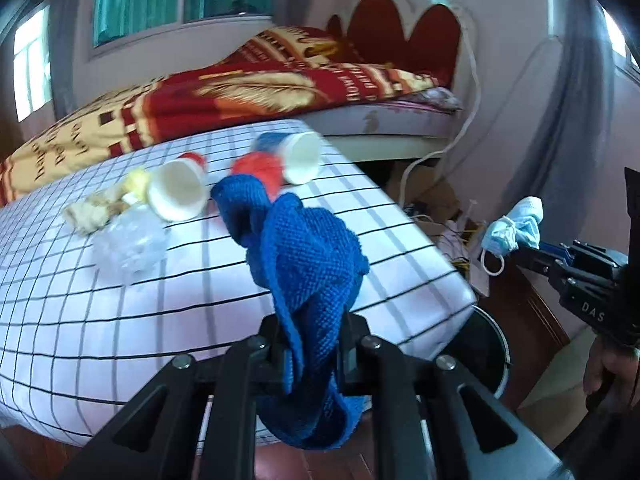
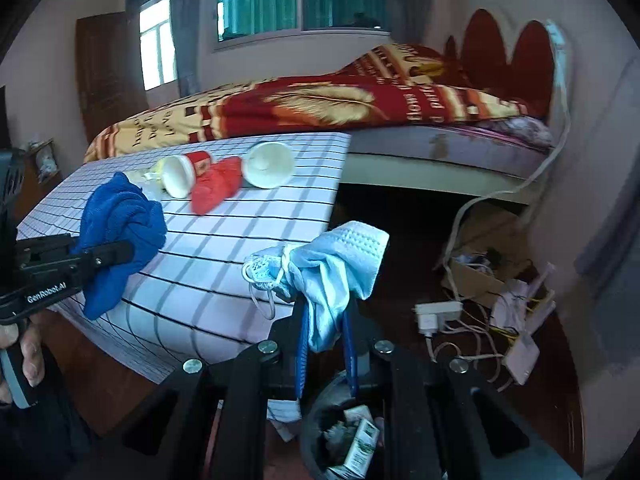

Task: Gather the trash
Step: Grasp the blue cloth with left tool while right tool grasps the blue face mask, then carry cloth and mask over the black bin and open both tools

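- While the blue knitted cloth (image 1: pixel 308 264) is clamped between its jaws, the left gripper (image 1: pixel 310 344) is held above the near edge of the worktop (image 1: pixel 100 320); the cloth bunches upward past the fingers and a fold hangs below them.
- A crumpled pale-blue face mask (image 2: pixel 340 264) is gripped by the right gripper (image 2: pixel 326 320), clear of the worktop's right edge, with the white ear loops dangling to the left.
- Below the right gripper a dark bin (image 2: pixel 320 432) is seen on the floor, with cartons and scraps inside.
- Toward the far edge of the worktop two white paper cups are left lying on their sides: one (image 1: pixel 178 194) toward the left, one (image 1: pixel 300 158) near the far right corner.
- A red crumpled item (image 1: pixel 256 170) is found between the cups.
- Clear crinkled plastic (image 1: pixel 128 246) and a beige scrap (image 1: pixel 90 210) are seen left of the cups.
- Behind the worktop a bed with a red and yellow blanket (image 1: pixel 240 92) is visible.
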The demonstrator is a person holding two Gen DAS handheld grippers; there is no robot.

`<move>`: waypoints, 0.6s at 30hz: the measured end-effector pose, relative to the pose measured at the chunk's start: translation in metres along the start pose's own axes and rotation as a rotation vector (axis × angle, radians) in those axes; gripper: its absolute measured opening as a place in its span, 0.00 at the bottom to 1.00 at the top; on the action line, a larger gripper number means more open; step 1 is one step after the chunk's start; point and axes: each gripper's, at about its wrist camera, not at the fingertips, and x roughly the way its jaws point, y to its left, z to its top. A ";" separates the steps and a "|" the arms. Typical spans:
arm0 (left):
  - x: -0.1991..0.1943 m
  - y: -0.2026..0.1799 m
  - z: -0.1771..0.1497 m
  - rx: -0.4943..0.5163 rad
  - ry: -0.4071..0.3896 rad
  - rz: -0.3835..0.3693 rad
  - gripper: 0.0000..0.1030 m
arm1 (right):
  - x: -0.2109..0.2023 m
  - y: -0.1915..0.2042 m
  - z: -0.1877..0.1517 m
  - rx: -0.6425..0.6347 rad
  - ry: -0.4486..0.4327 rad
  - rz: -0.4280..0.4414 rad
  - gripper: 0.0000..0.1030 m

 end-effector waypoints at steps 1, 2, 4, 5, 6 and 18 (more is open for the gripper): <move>-0.001 -0.007 0.000 0.011 -0.001 -0.010 0.15 | -0.004 -0.006 -0.003 0.006 -0.002 -0.010 0.16; -0.001 -0.017 0.001 0.026 -0.002 -0.024 0.15 | -0.008 -0.011 -0.005 0.012 -0.005 -0.018 0.16; -0.001 -0.031 0.002 0.046 -0.002 -0.044 0.15 | -0.016 -0.026 -0.014 0.034 -0.007 -0.038 0.16; -0.002 -0.038 0.001 0.054 -0.002 -0.054 0.15 | -0.019 -0.033 -0.018 0.048 -0.007 -0.048 0.16; -0.002 -0.047 0.001 0.065 -0.001 -0.066 0.15 | -0.022 -0.038 -0.021 0.060 -0.008 -0.053 0.16; 0.007 -0.130 -0.015 0.167 0.041 -0.201 0.15 | -0.052 -0.094 -0.065 0.172 -0.001 -0.131 0.16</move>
